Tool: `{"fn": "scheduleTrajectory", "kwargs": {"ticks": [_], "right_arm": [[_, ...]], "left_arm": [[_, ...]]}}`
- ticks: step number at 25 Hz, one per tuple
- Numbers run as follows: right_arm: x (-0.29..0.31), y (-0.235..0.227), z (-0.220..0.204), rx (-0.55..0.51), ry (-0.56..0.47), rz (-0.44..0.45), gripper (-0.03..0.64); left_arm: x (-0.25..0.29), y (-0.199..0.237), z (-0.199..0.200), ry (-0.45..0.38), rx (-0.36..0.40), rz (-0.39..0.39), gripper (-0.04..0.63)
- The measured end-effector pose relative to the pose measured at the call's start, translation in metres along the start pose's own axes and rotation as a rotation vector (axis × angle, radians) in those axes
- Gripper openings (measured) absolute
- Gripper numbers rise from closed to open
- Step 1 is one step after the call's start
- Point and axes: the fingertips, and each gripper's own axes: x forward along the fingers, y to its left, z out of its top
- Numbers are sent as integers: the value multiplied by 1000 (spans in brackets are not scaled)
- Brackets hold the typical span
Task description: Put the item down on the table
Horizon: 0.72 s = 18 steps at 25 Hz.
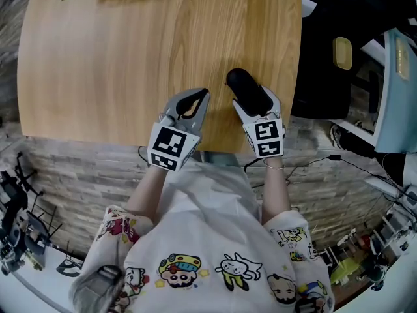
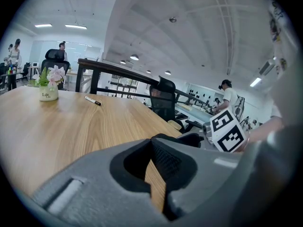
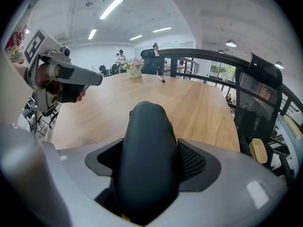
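Now right hand-held gripper [image 1: 257, 103] clamps dark oblong item [image 1: 244, 83] over table [image 1: 130, 57].

Table [image 1: 130, 57] smooth wood grain; item [image 3: 147, 160] matt black.

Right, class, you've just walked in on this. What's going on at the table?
A person at a wooden table has a hand-held claw in each hand. The right claw is closed on a dark rounded item over the table's near edge and has not yet let go. Whether the item touches the wood is unclear. The left claw is beside it, jaws together with nothing between them. A small flower pot and a pen sit at the far end.
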Motion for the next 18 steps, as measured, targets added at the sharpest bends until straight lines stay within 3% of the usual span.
{"fn": "scheduleTrajectory", "kwargs": {"ticks": [9, 18], "right_arm": [[4, 3, -5, 21, 38, 43, 368], [9, 10, -11, 40, 77, 71, 433]], "left_arm": [[-2, 3, 0, -1, 0, -8, -2], [-5, 11, -4, 6, -23, -2, -2]]}}
